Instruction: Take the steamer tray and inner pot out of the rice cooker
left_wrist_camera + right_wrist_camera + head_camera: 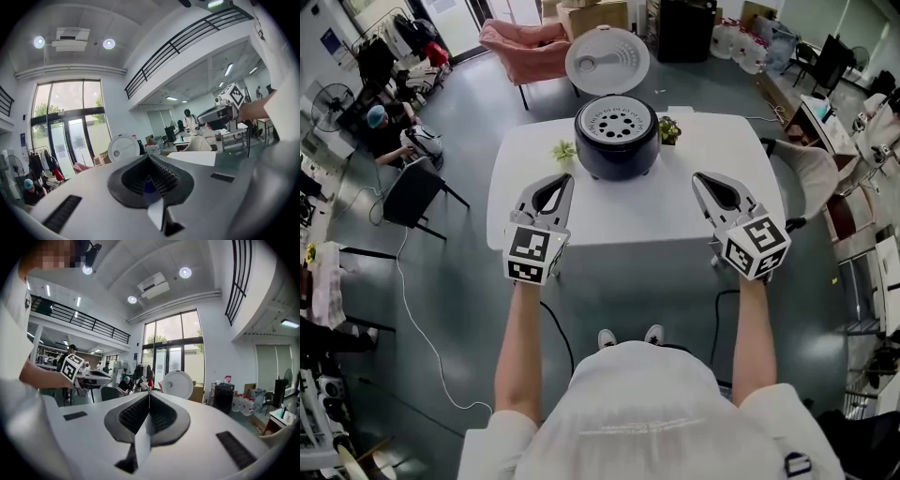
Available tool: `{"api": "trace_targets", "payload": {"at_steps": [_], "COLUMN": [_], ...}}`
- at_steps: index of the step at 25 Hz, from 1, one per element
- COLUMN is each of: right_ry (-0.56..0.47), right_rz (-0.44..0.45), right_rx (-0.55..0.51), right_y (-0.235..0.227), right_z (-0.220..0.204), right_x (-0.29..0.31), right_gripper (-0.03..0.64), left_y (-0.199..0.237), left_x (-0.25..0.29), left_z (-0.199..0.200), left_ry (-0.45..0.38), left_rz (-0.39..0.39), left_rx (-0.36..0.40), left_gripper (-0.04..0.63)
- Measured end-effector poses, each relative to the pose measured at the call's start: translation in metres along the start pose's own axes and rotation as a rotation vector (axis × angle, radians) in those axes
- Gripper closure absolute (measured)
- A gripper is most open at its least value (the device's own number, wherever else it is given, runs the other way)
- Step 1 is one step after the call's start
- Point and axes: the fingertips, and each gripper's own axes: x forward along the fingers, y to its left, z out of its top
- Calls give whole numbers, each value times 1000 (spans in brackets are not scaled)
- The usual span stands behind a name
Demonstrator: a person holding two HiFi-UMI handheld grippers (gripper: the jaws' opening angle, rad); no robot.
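A dark rice cooker (617, 150) stands on the far middle of the white table (675, 217), its round lid (607, 60) swung up behind it. A perforated steamer tray (617, 122) sits in its open top; the inner pot beneath is hidden. My left gripper (566, 178) hovers over the table's near left, jaws shut and empty. My right gripper (697, 177) is over the near right, also shut with nothing in it. Both point towards the cooker but stay short of it. The raised lid (123, 148) shows past the left gripper (149, 158) and as a white disc, the lid (178, 384), beyond the right gripper (149, 394).
Two small green plants (564, 150) (668, 129) flank the cooker. A pink armchair (525, 47) stands behind the table, a dark chair (412, 194) to its left, a light chair (811, 173) to its right. People sit at desks (389, 127) far left.
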Motion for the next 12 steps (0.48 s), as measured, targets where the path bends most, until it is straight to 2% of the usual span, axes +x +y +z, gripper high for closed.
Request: {"api": "trace_targets", "payload": {"at_steps": [4,6,8,9,10,11,12], "right_ry": [-26,-19,-11,-10,-10,-10,-11], "right_rz": [8,16,25,32,38,44,49], "right_rx": [24,32,31,30,29,26,24], "right_y": [-2,-1,-1,0,0,1,1], "right_z": [3,-1,-5,-7,-8,-9,-9], "right_x": [0,1,3,3,4,4,4], "right_gripper": [577,502,485,473,445,424,403], "left_y": [1,2,0,-1,-4,-8,-11], "left_x": [-2,-3,-1,1,2,4,5], "left_z": [5,7,7,7,6,5,4], "left_ry": [-25,-42,-53,-52,-46,-38,-32], "left_rz": [18,27,27,22,14,4,-3], "left_rx": [-63,-87,-96,-93,-85,-73,-57], "left_gripper": [589,589,587,563,443,377,377]}}
